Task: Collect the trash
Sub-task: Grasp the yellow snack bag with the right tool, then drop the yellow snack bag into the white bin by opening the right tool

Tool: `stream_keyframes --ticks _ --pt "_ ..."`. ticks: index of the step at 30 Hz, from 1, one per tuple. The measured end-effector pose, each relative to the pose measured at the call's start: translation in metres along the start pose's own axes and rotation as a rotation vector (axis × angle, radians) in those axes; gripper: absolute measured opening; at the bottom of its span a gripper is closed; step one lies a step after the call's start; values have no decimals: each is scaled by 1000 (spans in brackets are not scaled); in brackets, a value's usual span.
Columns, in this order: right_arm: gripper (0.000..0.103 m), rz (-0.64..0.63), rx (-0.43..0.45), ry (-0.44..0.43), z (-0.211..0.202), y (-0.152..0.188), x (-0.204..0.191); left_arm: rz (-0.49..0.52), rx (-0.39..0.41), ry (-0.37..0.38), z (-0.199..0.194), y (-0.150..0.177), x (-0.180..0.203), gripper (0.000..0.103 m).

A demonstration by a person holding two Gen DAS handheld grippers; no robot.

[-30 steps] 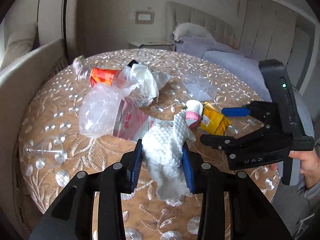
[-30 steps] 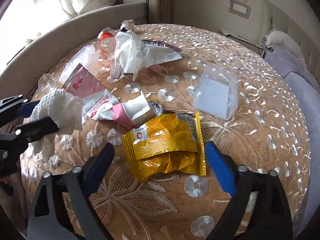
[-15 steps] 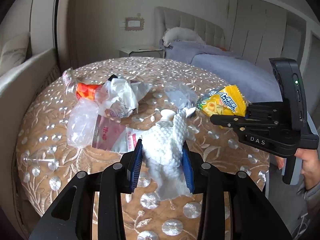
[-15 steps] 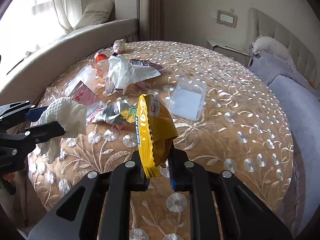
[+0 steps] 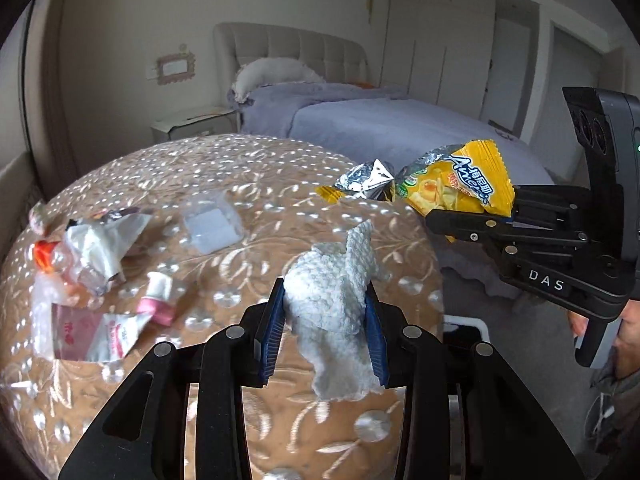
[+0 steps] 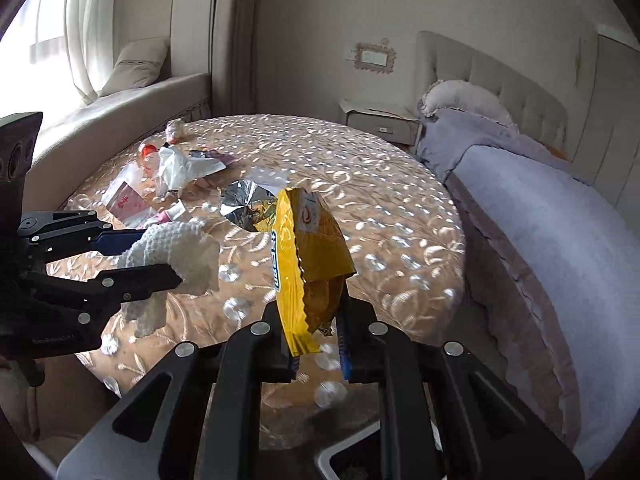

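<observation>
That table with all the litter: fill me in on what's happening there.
A person is clearing trash with two handheld grippers. The left gripper is shut on a crumpled white paper towel, and the right gripper is shut on a yellow snack bag; both are lifted off the round table. A white plastic bag, a pink packet and a clear plastic tray remain on it.

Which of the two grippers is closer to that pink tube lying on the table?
Left. The left gripper, holding the white tissue, hangs just right of the pink tube. The right gripper holds the yellow snack bag off past the table's far edge.
</observation>
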State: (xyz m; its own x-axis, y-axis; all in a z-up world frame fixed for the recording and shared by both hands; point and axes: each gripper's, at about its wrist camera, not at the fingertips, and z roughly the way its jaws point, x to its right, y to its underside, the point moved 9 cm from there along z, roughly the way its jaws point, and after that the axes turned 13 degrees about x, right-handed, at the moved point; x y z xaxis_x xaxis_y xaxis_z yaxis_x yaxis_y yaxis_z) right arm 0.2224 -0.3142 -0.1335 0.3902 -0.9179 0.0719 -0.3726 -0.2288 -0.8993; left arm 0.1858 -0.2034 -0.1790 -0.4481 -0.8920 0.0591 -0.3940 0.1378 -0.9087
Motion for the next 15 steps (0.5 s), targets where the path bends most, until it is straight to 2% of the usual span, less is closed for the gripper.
stream_keyframes --ticks 7,15 --pt "16 66 -9 114 -44 33 52 82 -30 140 30 -4 73 36" --pt "16 162 -31 211 -76 73 104 184 -106 291 70 20 160 36"
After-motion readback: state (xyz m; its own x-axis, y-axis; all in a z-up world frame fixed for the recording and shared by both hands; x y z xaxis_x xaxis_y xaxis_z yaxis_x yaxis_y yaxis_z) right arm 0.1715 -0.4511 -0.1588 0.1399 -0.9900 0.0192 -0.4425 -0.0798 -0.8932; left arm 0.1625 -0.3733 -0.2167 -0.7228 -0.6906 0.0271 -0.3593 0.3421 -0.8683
